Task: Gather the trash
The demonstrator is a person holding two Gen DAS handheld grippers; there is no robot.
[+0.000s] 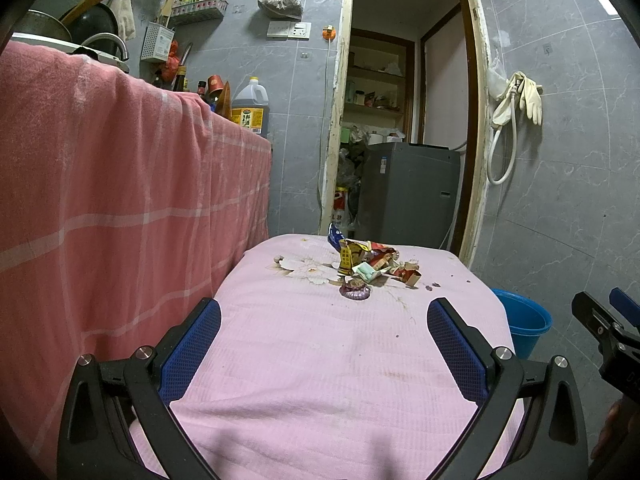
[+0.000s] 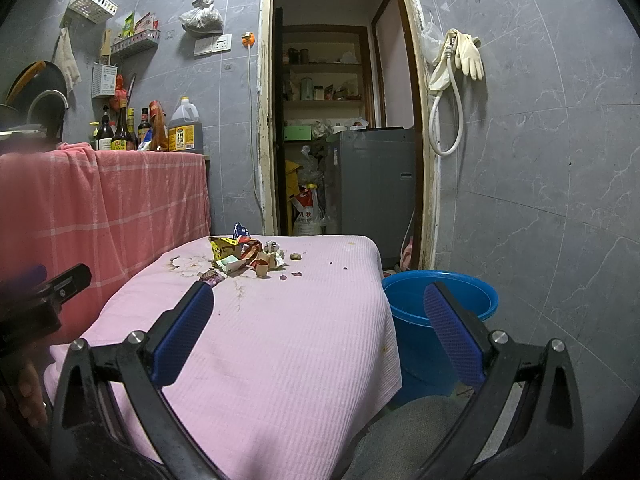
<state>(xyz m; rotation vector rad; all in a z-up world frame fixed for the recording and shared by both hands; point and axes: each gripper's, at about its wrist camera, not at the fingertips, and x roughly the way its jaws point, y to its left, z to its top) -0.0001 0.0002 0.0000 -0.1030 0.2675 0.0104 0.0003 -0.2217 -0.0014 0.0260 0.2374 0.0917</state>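
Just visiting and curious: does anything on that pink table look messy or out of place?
Yes. A heap of crumpled wrappers lies at the far end of the pink tablecloth, with small scraps scattered beside it and brownish stains nearby. The blue bucket stands on the floor alongside.

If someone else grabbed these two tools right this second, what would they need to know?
Left tool: open, holding nothing, above the near part of the pink table.
Right tool: open, holding nothing, over the table's right edge.
Trash: a heap of wrappers and scraps at the far end of the table, with small crumbs scattered to its right.
Bucket: blue, on the floor beside the table's right side; its bottom is not visible.
Done: nothing looks collected yet.
Left: pick up the heap and crumbs, probably dropping them into the bucket.
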